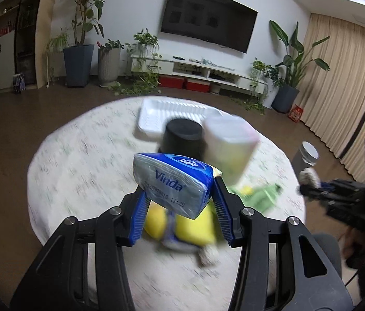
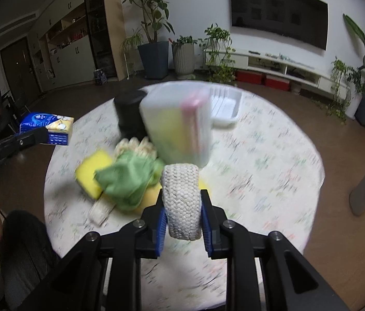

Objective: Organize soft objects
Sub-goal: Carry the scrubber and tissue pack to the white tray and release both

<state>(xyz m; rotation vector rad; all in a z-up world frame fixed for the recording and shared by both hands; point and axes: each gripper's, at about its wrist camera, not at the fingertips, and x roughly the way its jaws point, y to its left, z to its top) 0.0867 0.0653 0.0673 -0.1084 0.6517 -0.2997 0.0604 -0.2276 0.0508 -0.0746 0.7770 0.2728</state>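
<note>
Two tools are each clamped on one soft thing above the round surface (image 2: 260, 155): the left tool (image 1: 180, 199) on one blue tissue pack (image 1: 173, 184), the right tool (image 2: 182, 207) on one knitted cloth roll (image 2: 181, 199). Near the surface's middle lie two yellow sponges (image 2: 92, 176) and one green cloth (image 2: 128, 178). Toward its far edge stand one translucent container (image 2: 177, 121), one black cup (image 2: 128, 111) and one white tray (image 2: 226, 103).

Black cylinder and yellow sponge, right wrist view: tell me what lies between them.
In the right wrist view, a cream knitted glove lies between the black cylinder and the yellow sponge, its fingers pointing towards the cylinder.
</note>
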